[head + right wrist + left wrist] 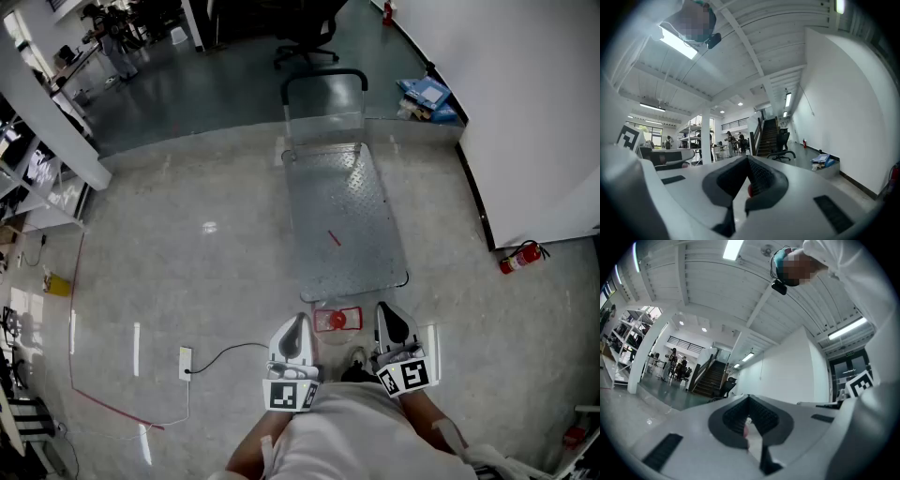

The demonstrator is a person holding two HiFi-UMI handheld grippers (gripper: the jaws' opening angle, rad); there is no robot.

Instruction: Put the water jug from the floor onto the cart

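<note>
Both grippers are held level at the person's waist, pointing forward. The left gripper has its jaws clenched with nothing in them, and the right gripper is the same, pinched together and empty.

The water jug is on the floor between the two grippers, just ahead of the tips and below them. From above only a red cap inside a red-edged square outline shows, so I read it as standing upright with its long axis vertical. The body is too clear to make out. It sits roughly midway between the two, maybe a shade nearer the left. Neither gripper is touching it.

The next move looks like both jaws opening and dropping down onto it — a two-sided grab, as I judge it.

The cart is straight ahead, with its near edge just beyond the jug. It has a bare checker-plate deck, and its push handle is at the far end. That makes it a short lift forward.

The floor is polished concrete and glossy. A cable and socket block lie off to the left, clear of the path. A fire extinguisher lies at the foot of the white wall on the right. Farther back there is an office chair — behind it an open workshop with desks.
</note>
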